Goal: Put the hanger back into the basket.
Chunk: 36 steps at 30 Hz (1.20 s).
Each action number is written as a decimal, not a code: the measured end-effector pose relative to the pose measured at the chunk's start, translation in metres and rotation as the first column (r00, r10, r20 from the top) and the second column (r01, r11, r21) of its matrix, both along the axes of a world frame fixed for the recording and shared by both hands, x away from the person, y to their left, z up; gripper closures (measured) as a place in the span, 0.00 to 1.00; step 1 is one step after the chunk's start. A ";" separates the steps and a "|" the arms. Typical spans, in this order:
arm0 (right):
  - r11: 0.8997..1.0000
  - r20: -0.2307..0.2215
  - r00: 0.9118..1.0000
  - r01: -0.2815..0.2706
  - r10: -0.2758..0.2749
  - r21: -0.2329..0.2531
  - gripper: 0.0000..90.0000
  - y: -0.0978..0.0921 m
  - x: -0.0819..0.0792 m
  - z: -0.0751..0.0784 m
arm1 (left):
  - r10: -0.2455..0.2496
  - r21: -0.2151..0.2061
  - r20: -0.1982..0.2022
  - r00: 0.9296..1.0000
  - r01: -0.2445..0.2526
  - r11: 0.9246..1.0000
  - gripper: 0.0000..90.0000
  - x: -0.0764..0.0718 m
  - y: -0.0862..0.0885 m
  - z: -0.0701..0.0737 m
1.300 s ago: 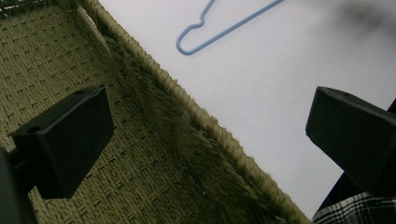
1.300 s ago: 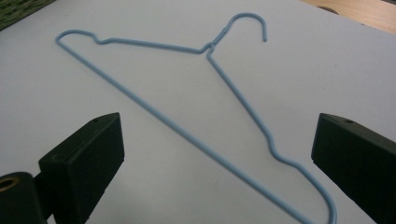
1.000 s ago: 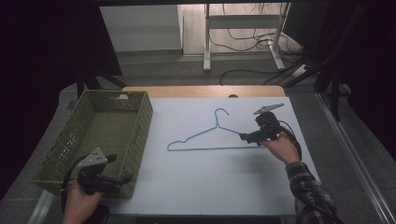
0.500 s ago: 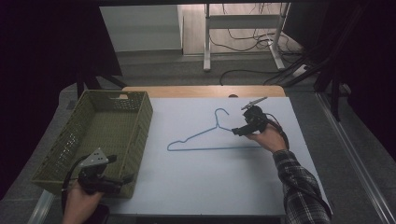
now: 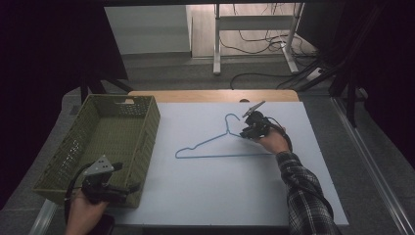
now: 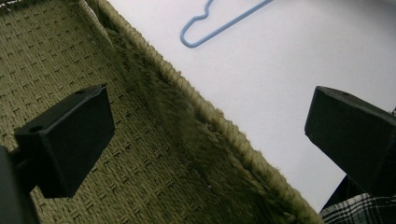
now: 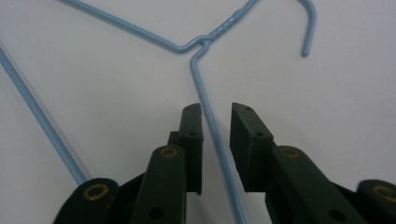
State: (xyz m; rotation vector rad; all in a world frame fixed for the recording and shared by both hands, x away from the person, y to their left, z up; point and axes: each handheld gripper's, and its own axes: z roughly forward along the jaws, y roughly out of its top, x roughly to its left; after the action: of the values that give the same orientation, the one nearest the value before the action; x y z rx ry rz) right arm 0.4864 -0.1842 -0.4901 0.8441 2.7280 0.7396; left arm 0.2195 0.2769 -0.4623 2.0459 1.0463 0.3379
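1. A blue wire hanger [image 5: 222,144] lies flat at the centre of the white table [image 5: 205,196].
2. The right gripper [image 7: 216,116], at the hanger's 2 o'clock shoulder, straddles the wire, jaws narrowly apart, not yet clamped.
3. The left gripper [image 5: 132,187], jaws wide apart, hovers over the near corner of the green woven basket [image 5: 73,147] at the table's 9 o'clock.

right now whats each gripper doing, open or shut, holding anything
left gripper: open, holding nothing, straddling the wall of the green woven basket.
right gripper: open, jaws either side of the blue wire hanger, not yet closed on it.
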 end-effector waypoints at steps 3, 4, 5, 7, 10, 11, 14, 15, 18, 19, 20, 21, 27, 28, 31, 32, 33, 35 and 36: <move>1.000 -0.001 1.000 -0.014 0.014 -0.003 0.86 0.002 0.003 -0.003 | -0.001 0.000 0.001 1.000 0.001 1.000 0.02 0.000 0.000 0.000; 1.000 -0.003 1.000 -0.026 0.026 -0.007 0.88 0.002 0.005 -0.006 | 0.000 -0.001 0.001 1.000 0.000 1.000 0.02 0.000 -0.001 0.000; 0.999 -0.007 0.999 -0.034 0.034 -0.008 0.89 0.002 0.006 -0.008 | 0.000 -0.001 0.002 1.000 0.000 1.000 0.02 0.000 -0.001 0.000; 0.999 -0.007 0.999 -0.045 0.045 -0.021 0.89 0.003 0.008 -0.011 | -0.001 -0.005 0.004 1.000 0.001 1.000 0.02 0.000 -0.001 0.001; 0.998 -0.011 0.998 -0.061 0.061 -0.028 0.93 0.003 0.009 -0.015 | 0.000 -0.014 0.005 1.000 0.000 1.000 0.02 0.000 -0.002 0.002; 0.998 -0.012 0.998 -0.064 0.064 -0.019 0.94 0.003 0.009 -0.015 | 0.000 -0.020 0.005 1.000 0.000 1.000 0.02 0.000 -0.002 0.003; 0.997 -0.008 0.997 -0.083 0.083 -0.010 0.96 0.001 0.010 -0.016 | 0.009 -0.037 0.007 1.000 -0.008 0.999 0.02 0.000 -0.003 0.005; 0.997 -0.008 0.997 -0.083 0.083 -0.010 0.96 0.001 0.010 -0.016 | 0.009 -0.037 0.007 1.000 -0.008 0.999 0.02 0.000 -0.003 0.005; 0.994 0.009 0.994 -0.110 0.111 -0.013 0.96 0.001 0.008 -0.016 | 0.016 -0.031 0.017 1.000 -0.016 0.999 0.02 0.001 -0.006 0.009; 0.994 0.015 0.994 -0.112 0.112 -0.014 0.96 0.001 0.007 -0.015 | 0.019 -0.034 0.017 1.000 -0.018 0.999 0.02 0.002 -0.009 0.013; 0.993 0.020 0.993 -0.114 0.114 -0.014 0.97 0.001 0.006 -0.015 | 0.019 -0.034 0.017 1.000 -0.018 0.999 0.02 0.002 -0.009 0.013; 0.993 0.027 0.993 -0.118 0.118 -0.011 0.97 0.001 0.006 -0.014 | 0.022 -0.025 0.024 0.999 -0.021 0.999 0.02 0.002 -0.012 0.018; 0.991 0.063 0.989 -0.134 0.134 -0.008 0.97 0.000 0.000 -0.008 | -0.010 -0.031 0.047 0.999 0.012 0.999 0.02 0.003 -0.028 0.034; 0.991 0.068 0.988 -0.135 0.135 -0.008 0.97 0.000 0.000 -0.007 | -0.017 -0.033 0.050 0.999 0.019 0.999 0.02 0.003 -0.032 0.037; 0.990 0.084 0.986 -0.144 0.144 -0.007 0.97 -0.001 -0.003 -0.004 | -0.043 -0.031 0.051 0.998 0.045 0.999 0.02 0.007 -0.046 0.043; 0.989 0.086 0.985 -0.147 0.147 -0.005 0.97 -0.002 -0.003 -0.003 | -0.056 -0.030 0.050 0.997 0.058 0.998 0.02 0.008 -0.051 0.044; 0.989 0.086 0.985 -0.147 0.147 -0.005 0.97 -0.002 -0.003 -0.003 | -0.056 -0.030 0.050 0.997 0.058 0.998 0.02 0.008 -0.051 0.044; 0.988 0.093 0.983 -0.156 0.156 -0.012 0.97 -0.002 -0.006 -0.001 | -0.098 -0.008 0.039 0.994 0.099 0.995 0.02 0.014 -0.069 0.048; 0.988 0.095 0.983 -0.155 0.156 -0.012 0.97 -0.003 -0.007 0.000 | -0.113 -0.003 0.031 0.993 0.113 0.994 0.02 0.017 -0.076 0.049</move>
State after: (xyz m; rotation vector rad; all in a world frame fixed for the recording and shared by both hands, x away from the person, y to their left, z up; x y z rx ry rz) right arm 0.4799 -0.1869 -0.4900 0.5831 2.7312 0.7818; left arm 0.2369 0.2012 -0.4131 2.0793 0.9077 0.3076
